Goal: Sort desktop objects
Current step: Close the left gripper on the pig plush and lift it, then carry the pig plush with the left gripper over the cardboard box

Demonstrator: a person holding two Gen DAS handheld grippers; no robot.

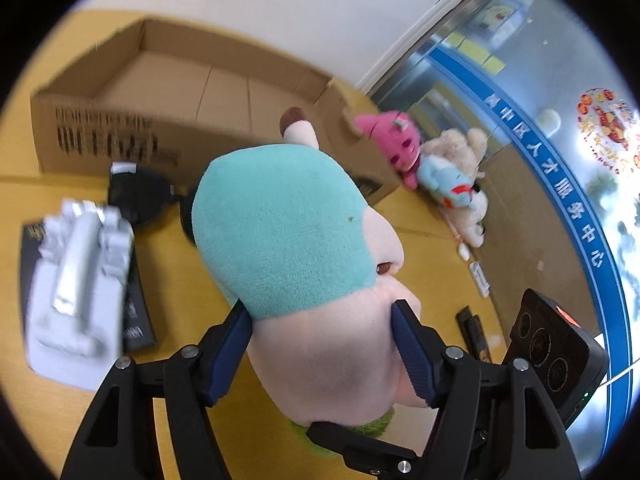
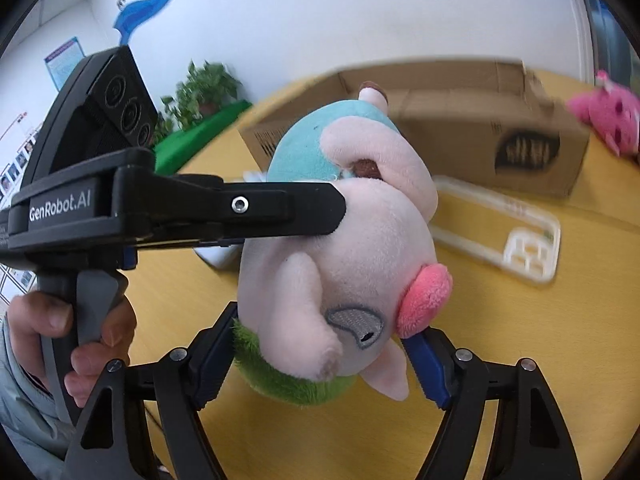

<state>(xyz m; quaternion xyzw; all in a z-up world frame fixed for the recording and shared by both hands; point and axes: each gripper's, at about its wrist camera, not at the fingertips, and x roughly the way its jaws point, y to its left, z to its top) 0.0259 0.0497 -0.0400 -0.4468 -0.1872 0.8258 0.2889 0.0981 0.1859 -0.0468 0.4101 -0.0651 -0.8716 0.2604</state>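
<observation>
The left gripper (image 1: pixel 322 344) is clamped on the pale pink lower body of a plush pig (image 1: pixel 288 232), its blue pads (image 1: pixel 408 344) pressed into the fabric on both sides; the toy wears a teal garment and is held above the yellow table (image 1: pixel 432 264), clear of the surface. From the right wrist view the same plush pig (image 2: pixel 344 248) fills the centre, turned so that its pink snout and one embroidered grey eye face the camera, with a green fuzzy part at its underside. The right gripper (image 2: pixel 320 344) has its fingers standing either side of the toy's head, the blue pad (image 2: pixel 426 364) on one side just beside the snout; whether they press on the plush or merely flank it cannot be told. The left gripper's black body crosses that view from the left and meets the pig's flank, with a hand (image 2: pixel 72 320) on its trigger. Behind the pig stands an open cardboard box (image 1: pixel 132 120), upright on the table. A pink plush (image 1: pixel 396 144) and a cream and blue plush (image 1: pixel 456 176) lie together just beside the box's right end. A white moulded tray (image 1: pixel 76 280) lies on a dark booklet (image 1: pixel 136 312) at left. A clear phone case (image 2: pixel 500 228) lies flat in front of the box.
</observation>
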